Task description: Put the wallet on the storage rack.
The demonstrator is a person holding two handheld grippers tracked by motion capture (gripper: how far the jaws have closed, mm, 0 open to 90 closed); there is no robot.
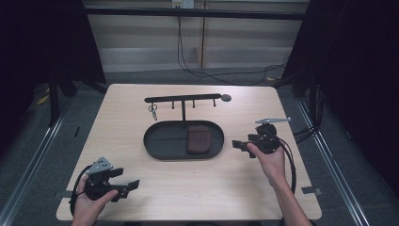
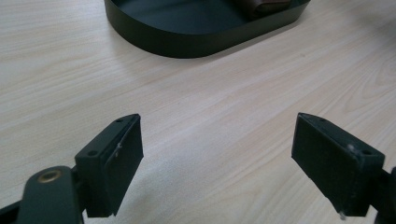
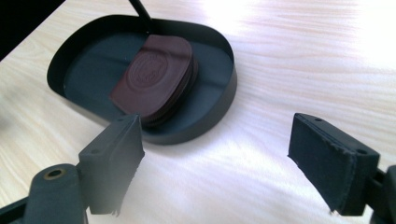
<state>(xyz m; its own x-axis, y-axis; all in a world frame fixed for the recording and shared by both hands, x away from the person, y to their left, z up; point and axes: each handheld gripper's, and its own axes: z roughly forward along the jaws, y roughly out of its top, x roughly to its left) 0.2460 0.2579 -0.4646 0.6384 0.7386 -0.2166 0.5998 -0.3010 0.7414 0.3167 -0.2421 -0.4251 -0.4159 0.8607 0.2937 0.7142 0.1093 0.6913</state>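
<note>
A black oval tray [image 1: 164,140] sits mid-table with a brown leather wallet [image 1: 199,139] lying flat in its right half. From the tray rises a thin post carrying a black hook bar [image 1: 182,99], and a small key ring [image 1: 153,111] hangs near the bar's left end. My left gripper [image 1: 131,187] rests near the table's front left corner, open and pointed toward the tray. In the left gripper view its jaws [image 2: 217,154] stand wide over bare wood, the tray [image 2: 187,44] ahead. My right gripper [image 1: 237,146] hovers just right of the tray, open. Its jaws [image 3: 215,158] hold nothing, with the wallet [image 3: 156,74] and the tray wall [image 3: 219,98] beyond.
The light wooden table [image 1: 197,183] has bare wood in front of the tray and on both sides. Black cables [image 1: 207,73] run over the floor behind it. Dark curtains and metal rails [image 1: 329,160] flank the table.
</note>
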